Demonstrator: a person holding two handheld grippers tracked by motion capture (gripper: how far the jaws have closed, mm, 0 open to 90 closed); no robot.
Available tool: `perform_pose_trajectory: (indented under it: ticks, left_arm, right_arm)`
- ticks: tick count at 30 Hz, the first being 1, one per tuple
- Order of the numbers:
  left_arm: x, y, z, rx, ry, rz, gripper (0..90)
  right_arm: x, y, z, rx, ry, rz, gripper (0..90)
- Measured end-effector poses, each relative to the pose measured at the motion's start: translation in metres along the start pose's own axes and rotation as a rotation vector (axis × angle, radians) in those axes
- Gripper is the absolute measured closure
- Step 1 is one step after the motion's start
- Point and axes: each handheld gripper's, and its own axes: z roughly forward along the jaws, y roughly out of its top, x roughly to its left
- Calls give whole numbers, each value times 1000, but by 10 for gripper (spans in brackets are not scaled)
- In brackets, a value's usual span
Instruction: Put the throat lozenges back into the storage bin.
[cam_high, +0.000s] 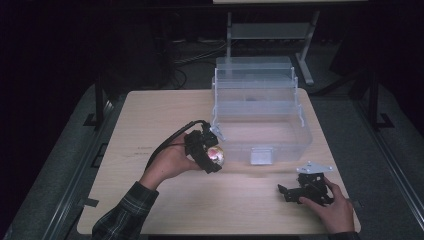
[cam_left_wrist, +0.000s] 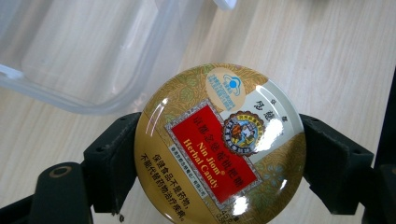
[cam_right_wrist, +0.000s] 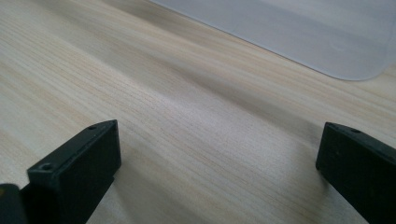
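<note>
A round gold candy tin with a red "Nin Jiom Herbal Candy" label is clamped between the two black jaws of my left gripper. In the high view that left gripper holds the tin just above the table, close to the front left corner of a clear plastic box. My right gripper rests low near the table's front right, and in its own view the right gripper stands open over bare wood.
The clear box's lid stands open at the back. A wooden table carries everything. A white latch sits on the box's front wall. Dark floor, cables and a metal stand lie beyond the table.
</note>
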Motion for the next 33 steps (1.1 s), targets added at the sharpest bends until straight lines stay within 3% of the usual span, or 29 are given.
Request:
perform_pose_trajectory:
  ticks: [16, 33]
  left_arm:
    - [14, 18, -7, -16, 34, 6, 195]
    - [32, 35, -2, -23, 60, -10, 195]
  right_arm:
    - [0, 0, 0, 0, 0, -1, 0]
    - [0, 0, 0, 0, -1, -1, 0]
